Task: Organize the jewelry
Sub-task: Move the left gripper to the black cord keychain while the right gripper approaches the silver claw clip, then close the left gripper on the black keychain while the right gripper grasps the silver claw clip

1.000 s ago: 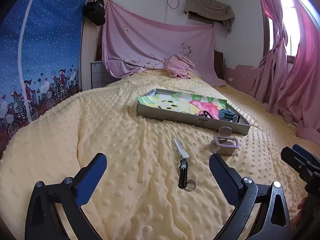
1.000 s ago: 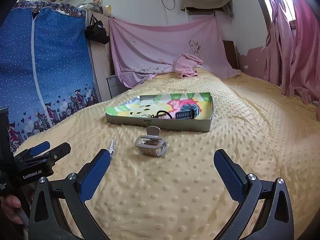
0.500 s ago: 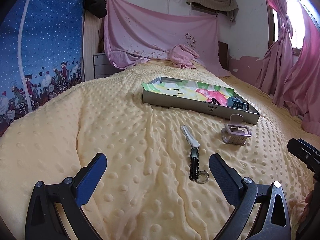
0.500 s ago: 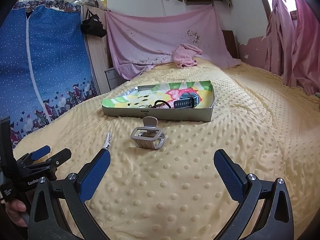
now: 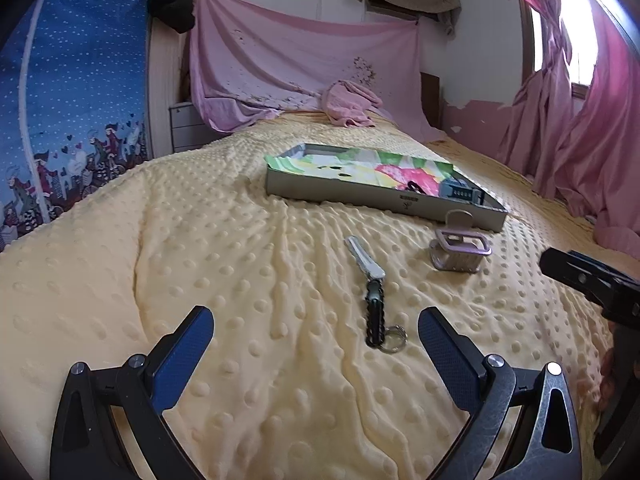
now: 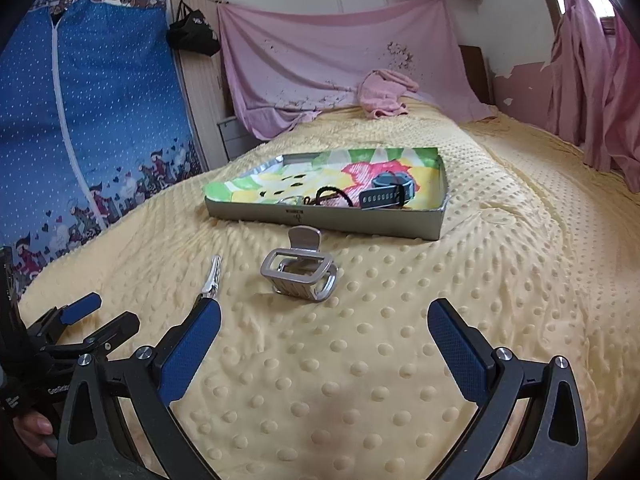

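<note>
A shallow tray (image 5: 332,190) (image 6: 320,219) with a colourful lining lies on the yellow bedspread and holds a dark watch (image 6: 386,194) and a black cord (image 6: 326,196). A silver clip with a black braided strap and ring (image 5: 374,300) lies in front of the tray; in the right wrist view only its silver tip (image 6: 211,278) shows. A metallic hair claw (image 5: 460,250) (image 6: 300,274) stands beside it. My left gripper (image 5: 314,344) is open and empty just short of the strap. My right gripper (image 6: 324,342) is open and empty in front of the hair claw.
The yellow dotted bedspread (image 5: 200,260) covers the whole bed. A pink cloth (image 5: 348,104) lies at the head. Pink curtains (image 5: 580,140) hang on the right, a blue patterned sheet (image 5: 60,100) on the left. The right gripper's tip (image 5: 588,280) shows in the left wrist view.
Both grippers have moved forward and lower toward the items on the bedspread. The clip and hair claw appear closer. Both stay open.
</note>
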`<state>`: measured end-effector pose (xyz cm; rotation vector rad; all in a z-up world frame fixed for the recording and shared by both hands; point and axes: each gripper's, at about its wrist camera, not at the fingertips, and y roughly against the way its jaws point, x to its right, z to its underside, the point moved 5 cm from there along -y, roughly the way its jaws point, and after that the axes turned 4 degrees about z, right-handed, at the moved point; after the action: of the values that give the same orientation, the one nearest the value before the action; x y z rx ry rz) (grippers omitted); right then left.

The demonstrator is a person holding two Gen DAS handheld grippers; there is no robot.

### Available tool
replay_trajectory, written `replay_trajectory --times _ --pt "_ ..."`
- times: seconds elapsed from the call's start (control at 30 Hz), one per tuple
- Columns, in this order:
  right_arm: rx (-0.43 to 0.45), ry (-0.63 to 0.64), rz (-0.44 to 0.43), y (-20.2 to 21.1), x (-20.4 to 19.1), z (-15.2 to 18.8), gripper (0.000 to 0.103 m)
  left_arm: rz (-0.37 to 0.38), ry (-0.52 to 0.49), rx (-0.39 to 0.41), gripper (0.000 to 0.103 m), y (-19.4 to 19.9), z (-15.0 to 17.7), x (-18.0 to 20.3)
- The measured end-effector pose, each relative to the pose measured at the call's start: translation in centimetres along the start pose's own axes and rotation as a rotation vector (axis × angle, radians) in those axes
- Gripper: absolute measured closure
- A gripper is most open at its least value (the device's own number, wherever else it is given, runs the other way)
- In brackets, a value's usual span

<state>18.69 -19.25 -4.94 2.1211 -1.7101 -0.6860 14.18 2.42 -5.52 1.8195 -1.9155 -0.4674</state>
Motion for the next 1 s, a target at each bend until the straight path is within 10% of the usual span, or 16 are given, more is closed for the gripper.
replay_trajectory --times 1.0 --pt "-0.131 0.026 -0.082 -7.2 -1.1 0.0 0.008 0.194 0.035 -0.215 0.072 -6.2 0.5 2.0"
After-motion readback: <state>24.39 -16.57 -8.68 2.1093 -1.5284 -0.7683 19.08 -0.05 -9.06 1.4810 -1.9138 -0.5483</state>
